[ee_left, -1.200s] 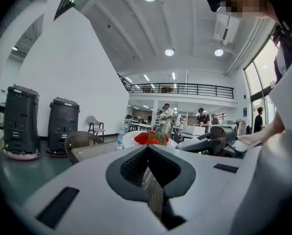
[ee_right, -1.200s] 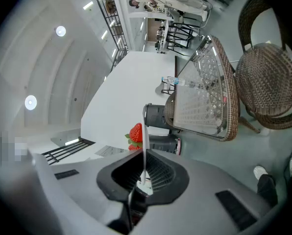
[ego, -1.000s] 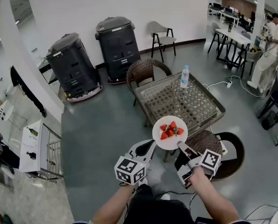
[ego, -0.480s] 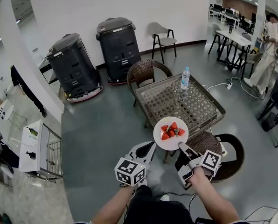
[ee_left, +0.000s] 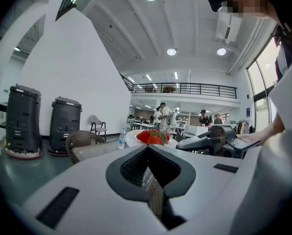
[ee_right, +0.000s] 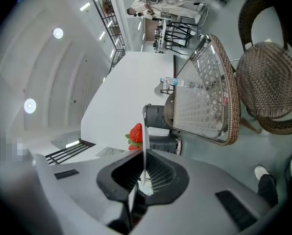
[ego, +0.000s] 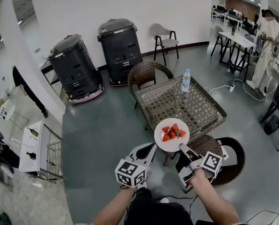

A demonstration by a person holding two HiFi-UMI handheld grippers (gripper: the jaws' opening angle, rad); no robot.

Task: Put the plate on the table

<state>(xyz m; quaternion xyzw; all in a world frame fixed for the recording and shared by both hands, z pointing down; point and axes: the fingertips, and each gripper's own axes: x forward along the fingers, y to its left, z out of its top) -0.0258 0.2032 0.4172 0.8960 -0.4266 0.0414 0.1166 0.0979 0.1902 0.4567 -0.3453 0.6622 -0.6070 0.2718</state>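
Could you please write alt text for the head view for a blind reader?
The right claw holds a white plate of strawberries by its rim, near the table with a bottle; the left claw hangs beside it, empty.

In the right gripper view the plate (ee_right: pixel 145 146) showed only edge-on, a thin white line that hid most of the strawberries (ee_right: pixel 136 132). In the left gripper view the left tool's (ee_left: pixel 148 153) body covered the plate's lower part. In the head view the plate hid the desk's (ego: pixel 142 97) near corner, the right tool (ego: pixel 181 147) hid part of a chair (ego: pixel 233 150), and both arms (ego: pixel 115 209) ran off the bottom edge.
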